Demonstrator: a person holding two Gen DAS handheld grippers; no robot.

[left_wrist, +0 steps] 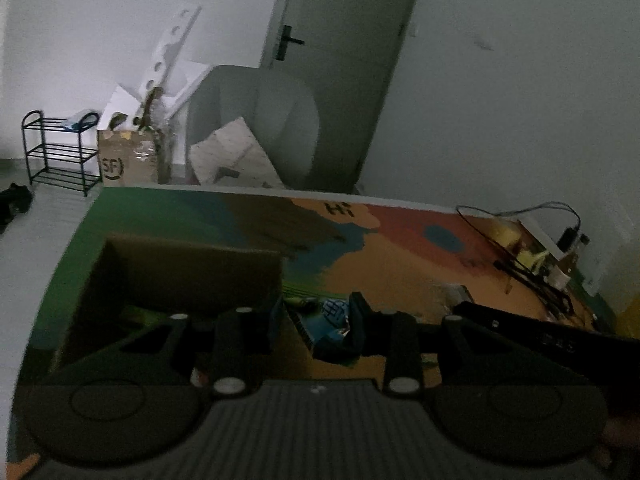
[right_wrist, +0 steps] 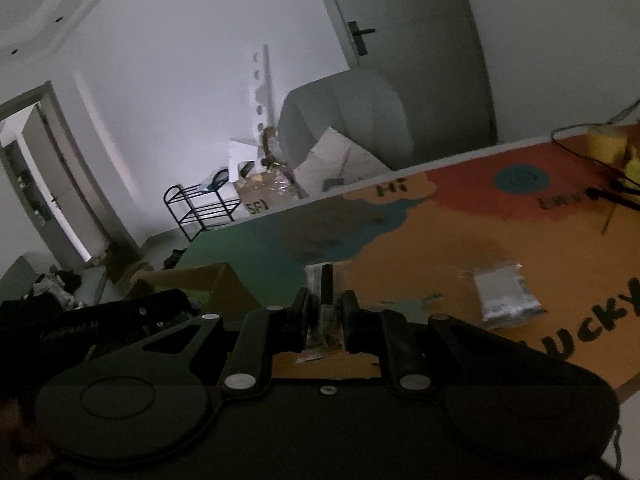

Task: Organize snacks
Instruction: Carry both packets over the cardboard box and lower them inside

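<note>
An open cardboard box [left_wrist: 192, 268] stands on the colourful table mat [left_wrist: 400, 264] at the left; its corner shows in the right wrist view [right_wrist: 216, 284]. My left gripper [left_wrist: 316, 320] holds a blue snack packet [left_wrist: 334, 312] between its fingers, just right of the box wall. My right gripper [right_wrist: 326, 312] is shut on a thin silvery snack packet [right_wrist: 322, 280] that sticks up between the fingers. A second silvery packet [right_wrist: 504, 292] lies flat on the orange part of the mat, to the right of my right gripper. A green packet [left_wrist: 300, 300] lies beyond the blue one.
Cables [left_wrist: 520, 264] and yellow items [left_wrist: 508, 236] lie at the mat's far right. The right gripper's black body [left_wrist: 540, 328] shows in the left wrist view. Beyond the table stand a black rack [left_wrist: 60, 152], cardboard boxes [left_wrist: 128, 156] and a door [left_wrist: 340, 40].
</note>
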